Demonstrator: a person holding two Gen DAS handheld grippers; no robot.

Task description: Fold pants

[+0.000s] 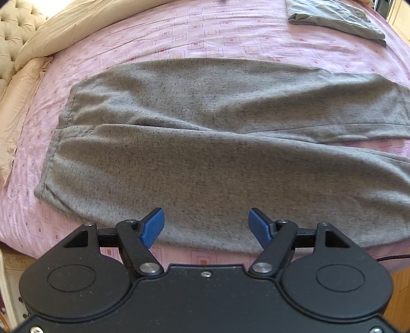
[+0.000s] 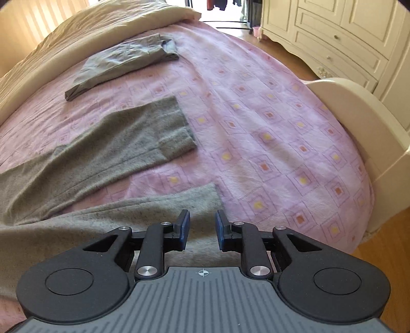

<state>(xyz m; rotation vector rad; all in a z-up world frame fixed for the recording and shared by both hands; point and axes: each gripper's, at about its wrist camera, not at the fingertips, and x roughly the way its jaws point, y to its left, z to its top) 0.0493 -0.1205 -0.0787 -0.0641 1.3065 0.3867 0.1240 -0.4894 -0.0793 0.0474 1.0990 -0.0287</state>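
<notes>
Grey speckled pants (image 1: 205,143) lie spread flat on the pink patterned bedsheet (image 1: 179,38), waistband at the left, legs running right. My left gripper (image 1: 206,225) is open and empty, above the near edge of the upper part of the pants. In the right wrist view the two legs (image 2: 107,156) lie apart, with cuffs pointing away. My right gripper (image 2: 203,226) is open with a narrow gap and empty, just above the near leg's cuff end (image 2: 179,202).
A second folded grey garment (image 1: 335,18) lies further back on the bed, also in the right wrist view (image 2: 123,61). Beige pillows and duvet (image 1: 77,23) lie at the head. A cream footboard (image 2: 358,107) and white dresser (image 2: 346,33) stand to the right.
</notes>
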